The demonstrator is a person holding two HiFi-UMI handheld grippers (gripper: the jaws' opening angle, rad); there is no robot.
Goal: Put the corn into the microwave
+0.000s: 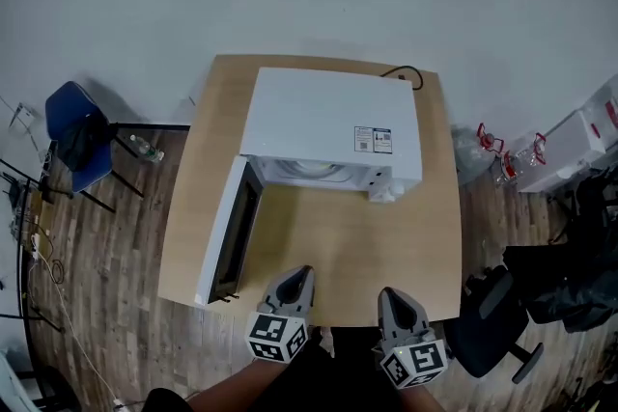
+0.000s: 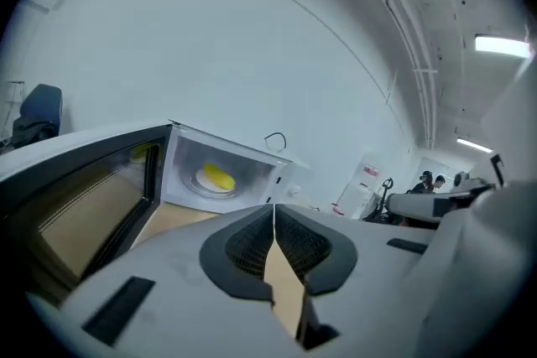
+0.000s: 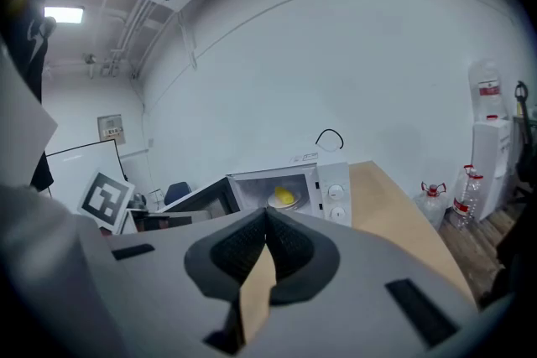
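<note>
- While the corn (image 2: 218, 178) already lies on the round plate (image 2: 208, 184) inside the microwave (image 1: 328, 125), the door (image 1: 227, 232) stands wide open, so I judge the job unfinished if shutting it counts.
- My left claw (image 1: 301, 275) is pressed together with nothing in it, and my right claw (image 1: 389, 294) is the same. Both hang over the near edge of the table (image 1: 406, 246), well apart from the oven.
- If I push the door with closed tips, they could slip off its smooth face or its edge, and the door would swing only part way.
- A hard shove could slide the whole microwave back on the bare wood, or jolt the corn so that it rolls off the plate.
- The door juts out toward me on my left side, so it stands between my left claw and the opening. Reaching straight in from there would knock it.
- A black cable (image 1: 406, 72) loops at the back of the oven, and a push rearward could strain it.
- Off the table are a blue chair (image 1: 72, 135) on my left, water jugs (image 1: 502, 154) and a black office chair (image 1: 492, 318) on my right. None of them blocks the way.
</note>
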